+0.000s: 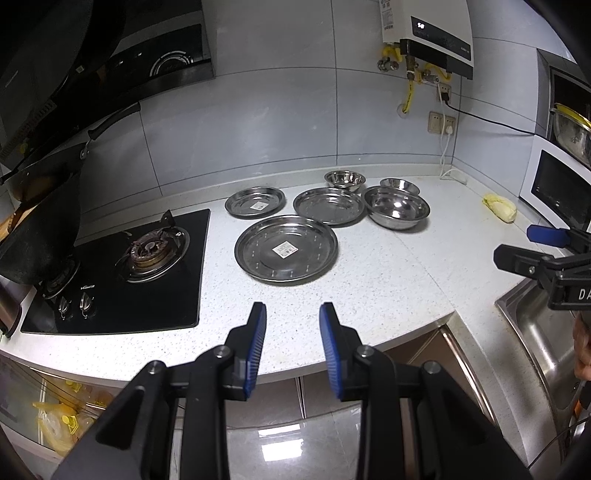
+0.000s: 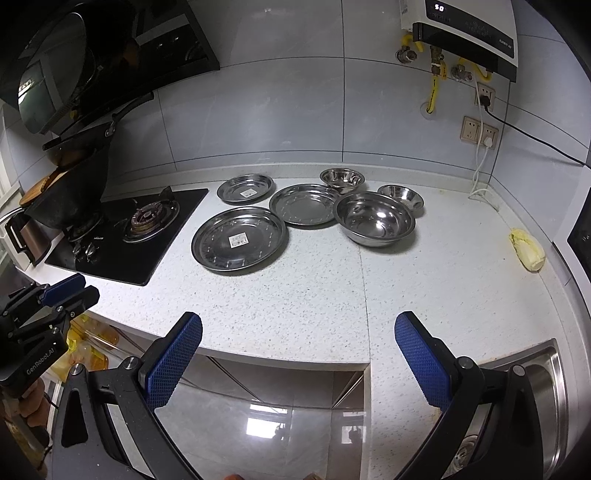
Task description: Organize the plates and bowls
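Three steel plates lie on the white counter: a large plate (image 1: 286, 249) (image 2: 240, 239) nearest me, a medium plate (image 1: 328, 205) (image 2: 304, 204) behind it, and a small plate (image 1: 255, 202) (image 2: 245, 189) at the back left. Three steel bowls stand to their right: a large bowl (image 1: 397, 206) (image 2: 373, 218), a small bowl (image 1: 345, 180) (image 2: 342, 178) and another small bowl (image 1: 399, 184) (image 2: 400, 195). My left gripper (image 1: 292, 314) is open and empty above the counter's front edge. My right gripper (image 2: 299, 326) is wide open and empty, also at the front edge.
A black gas hob (image 1: 122, 269) with a dark wok (image 1: 40, 229) is at the left. A steel sink (image 1: 543, 332) is at the right front. A yellowish lump (image 2: 527, 249) lies near the microwave (image 1: 557, 188). A water heater (image 2: 465, 33) and sockets are on the wall.
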Tool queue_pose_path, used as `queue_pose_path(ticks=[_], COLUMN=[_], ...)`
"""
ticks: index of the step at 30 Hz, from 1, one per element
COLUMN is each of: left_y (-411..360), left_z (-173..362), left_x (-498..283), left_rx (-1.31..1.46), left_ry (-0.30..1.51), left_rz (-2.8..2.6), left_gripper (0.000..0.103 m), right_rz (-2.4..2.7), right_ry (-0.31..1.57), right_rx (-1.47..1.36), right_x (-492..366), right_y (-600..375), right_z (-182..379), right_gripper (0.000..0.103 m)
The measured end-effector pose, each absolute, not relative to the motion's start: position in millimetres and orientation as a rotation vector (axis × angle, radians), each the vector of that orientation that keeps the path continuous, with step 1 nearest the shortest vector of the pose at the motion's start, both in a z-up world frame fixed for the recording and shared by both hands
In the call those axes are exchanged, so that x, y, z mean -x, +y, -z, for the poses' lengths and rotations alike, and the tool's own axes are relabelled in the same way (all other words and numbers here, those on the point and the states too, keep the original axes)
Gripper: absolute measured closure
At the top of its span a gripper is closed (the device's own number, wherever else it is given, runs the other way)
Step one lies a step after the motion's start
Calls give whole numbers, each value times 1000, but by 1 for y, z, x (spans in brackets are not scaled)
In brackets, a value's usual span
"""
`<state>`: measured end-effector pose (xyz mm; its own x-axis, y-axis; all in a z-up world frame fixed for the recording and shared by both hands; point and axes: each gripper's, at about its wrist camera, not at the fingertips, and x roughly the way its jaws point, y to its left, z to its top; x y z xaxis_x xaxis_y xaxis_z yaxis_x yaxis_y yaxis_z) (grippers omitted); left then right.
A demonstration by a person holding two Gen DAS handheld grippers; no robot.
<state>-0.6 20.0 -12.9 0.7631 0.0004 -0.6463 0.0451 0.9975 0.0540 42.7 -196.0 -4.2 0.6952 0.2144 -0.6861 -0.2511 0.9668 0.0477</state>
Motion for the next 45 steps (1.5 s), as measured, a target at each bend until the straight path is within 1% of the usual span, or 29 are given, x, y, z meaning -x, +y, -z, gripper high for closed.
queue_pose_path(ticks=[34, 39, 45], left_y=[30, 38, 60], left_z=[27, 38, 64], left_x=[-14, -39, -112], left_rx=[-49, -35, -2], left_ry=[748, 777, 814], left_rz=[-3, -31, -98], left_gripper=[74, 74, 74], right_rz=[-288, -305, -347], right_ry=[792, 816, 896], right_rx=[67, 75, 73], right_x=[-58, -75, -131], right_y=[-186, -176, -145], right_z=[14, 23, 58], right_gripper=[1, 1, 1])
